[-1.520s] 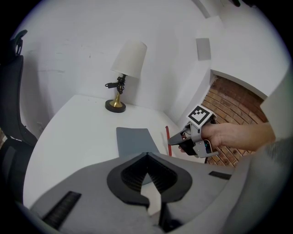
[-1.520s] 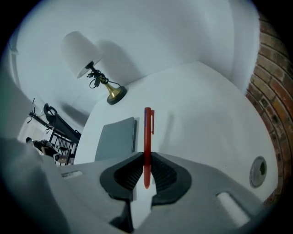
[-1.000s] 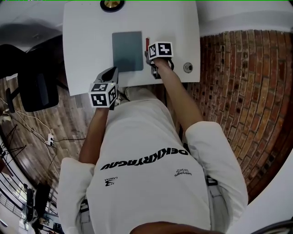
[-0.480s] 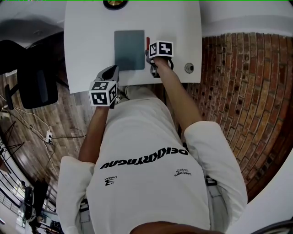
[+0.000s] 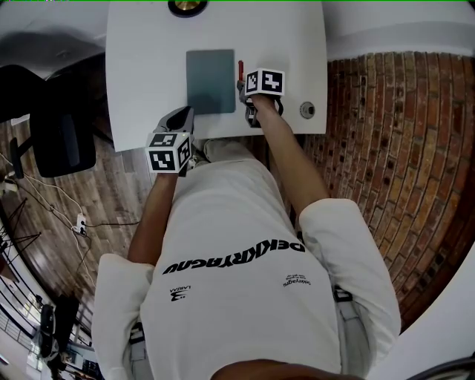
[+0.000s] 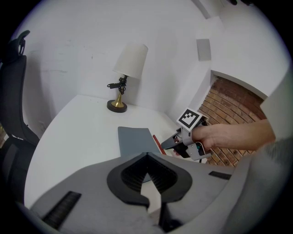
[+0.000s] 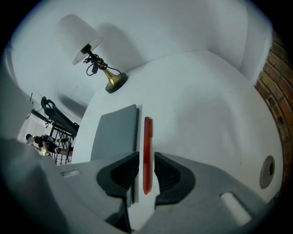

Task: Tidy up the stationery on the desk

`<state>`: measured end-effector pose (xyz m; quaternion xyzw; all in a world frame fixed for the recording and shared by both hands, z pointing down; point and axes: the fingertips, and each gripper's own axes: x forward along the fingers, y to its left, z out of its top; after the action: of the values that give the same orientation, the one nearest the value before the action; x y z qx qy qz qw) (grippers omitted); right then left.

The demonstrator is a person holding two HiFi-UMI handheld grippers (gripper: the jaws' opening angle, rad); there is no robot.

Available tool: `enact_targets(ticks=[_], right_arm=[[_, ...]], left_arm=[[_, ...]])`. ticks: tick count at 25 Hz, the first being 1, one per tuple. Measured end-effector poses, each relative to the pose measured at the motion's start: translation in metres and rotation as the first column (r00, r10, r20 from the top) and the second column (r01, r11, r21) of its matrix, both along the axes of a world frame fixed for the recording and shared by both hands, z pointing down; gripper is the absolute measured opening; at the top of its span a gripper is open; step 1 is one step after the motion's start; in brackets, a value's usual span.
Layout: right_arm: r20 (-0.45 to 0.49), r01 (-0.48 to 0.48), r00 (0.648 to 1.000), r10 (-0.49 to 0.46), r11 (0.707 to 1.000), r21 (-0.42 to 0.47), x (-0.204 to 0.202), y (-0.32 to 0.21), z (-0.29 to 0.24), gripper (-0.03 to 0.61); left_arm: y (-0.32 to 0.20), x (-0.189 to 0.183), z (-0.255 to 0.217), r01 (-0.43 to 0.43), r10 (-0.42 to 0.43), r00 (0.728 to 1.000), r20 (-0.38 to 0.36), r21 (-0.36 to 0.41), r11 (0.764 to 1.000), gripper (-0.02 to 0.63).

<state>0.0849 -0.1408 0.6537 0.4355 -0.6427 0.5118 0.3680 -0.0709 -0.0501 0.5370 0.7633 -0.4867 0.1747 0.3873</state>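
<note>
A red pen (image 5: 240, 72) lies on the white desk (image 5: 148, 59) just right of a grey notebook (image 5: 210, 80). My right gripper (image 5: 243, 87) sits low over the pen's near end. In the right gripper view the pen (image 7: 147, 146) runs between the jaws with a narrow gap on each side, so my right gripper (image 7: 146, 171) is open astride it, next to the notebook (image 7: 115, 132). My left gripper (image 5: 182, 117) hovers at the desk's front edge, shut and empty (image 6: 147, 157). The left gripper view shows the notebook (image 6: 135, 139), pen (image 6: 159, 144) and right gripper (image 6: 170, 145).
A small lamp with a brass base (image 5: 182, 6) stands at the desk's far edge. A round cable grommet (image 5: 307, 110) sits in the desk's near right corner. A black office chair (image 5: 63, 141) stands left of the desk, and brick (image 5: 386, 111) lies to the right.
</note>
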Motion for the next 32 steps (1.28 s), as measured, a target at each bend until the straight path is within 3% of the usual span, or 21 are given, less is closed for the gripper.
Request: enact_targets(ticks=[10,15,20,25,32], right_arm=[[0.111,-0.052,0.993,0.037,0.990,0.134,0.002,-0.001,-0.040,0.101],[0.174,-0.108,0.983,0.063,0.958,0.265,0.003,-0.002,-0.076,0.099],[0.230,-0.139,0.972,0.043,0.897,0.420,0.000,0.009,-0.122,0.070],[0.250,-0.128,0.968,-0.016,0.826,0.549,-0.007,0.028,-0.162,0.000],[0.200,-0.079,0.974,-0.106,0.670,0.738,-0.025,0.052,-0.218,-0.006]], left_arm=[[0.001,0.008,-0.021,-0.018,0.019,1.000,-0.005,0.056,0.998,-0.002],[0.003,0.010,-0.032,-0.032,0.031,0.999,0.008,0.088,0.996,-0.002],[0.006,0.009,-0.049,-0.030,0.025,0.999,0.034,0.145,0.989,-0.002],[0.008,0.011,-0.068,-0.027,0.017,0.999,0.048,0.222,0.975,-0.002],[0.013,0.009,-0.100,-0.026,0.008,0.999,0.053,0.350,0.936,-0.002]])
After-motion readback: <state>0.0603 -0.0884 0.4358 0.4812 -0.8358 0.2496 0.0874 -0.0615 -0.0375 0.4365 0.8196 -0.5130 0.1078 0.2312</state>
